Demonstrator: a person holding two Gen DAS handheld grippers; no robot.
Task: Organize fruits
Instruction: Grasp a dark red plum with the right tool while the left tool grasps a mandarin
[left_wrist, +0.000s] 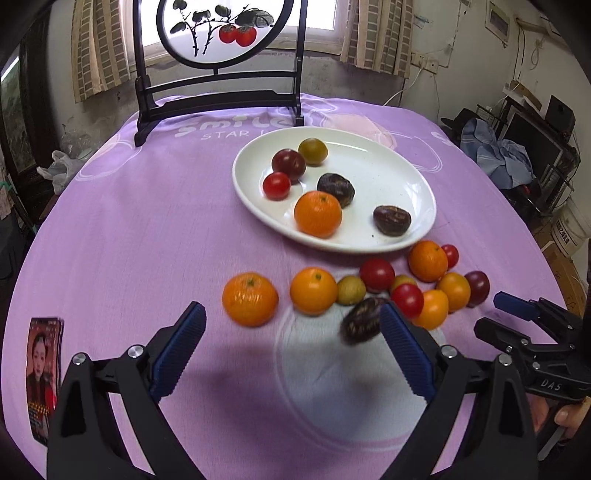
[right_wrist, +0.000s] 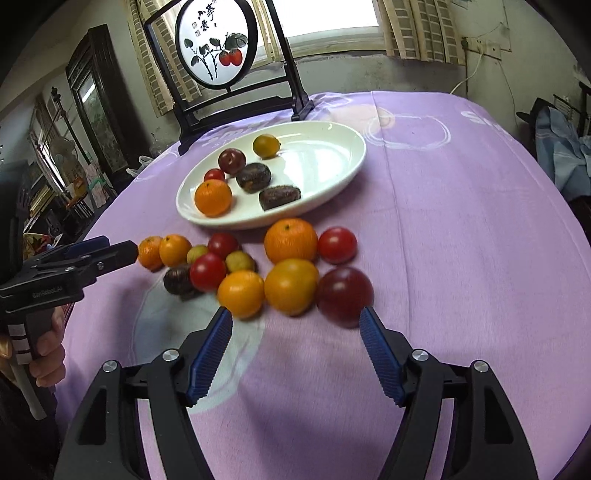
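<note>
Left claw (left_wrist: 291, 314) and right claw (right_wrist: 295, 319) both gape wide.

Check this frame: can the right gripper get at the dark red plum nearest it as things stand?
Probably yes. The right gripper is open, and the dark red plum lies just ahead near its right finger, with bare cloth between them. An orange tomato touches the plum's left side, so closing could nudge it.

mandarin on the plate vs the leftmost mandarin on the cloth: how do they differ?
The plate mandarin lies inside the white plate near its front rim; the leftmost mandarin lies on the purple cloth.
The plate mandarin has a dark brown fruit close behind it; the leftmost mandarin sits apart from the other loose fruit.
The leftmost mandarin is just ahead of the open left gripper; the plate mandarin is farther off.
Both are round, orange, stem end up.
</note>
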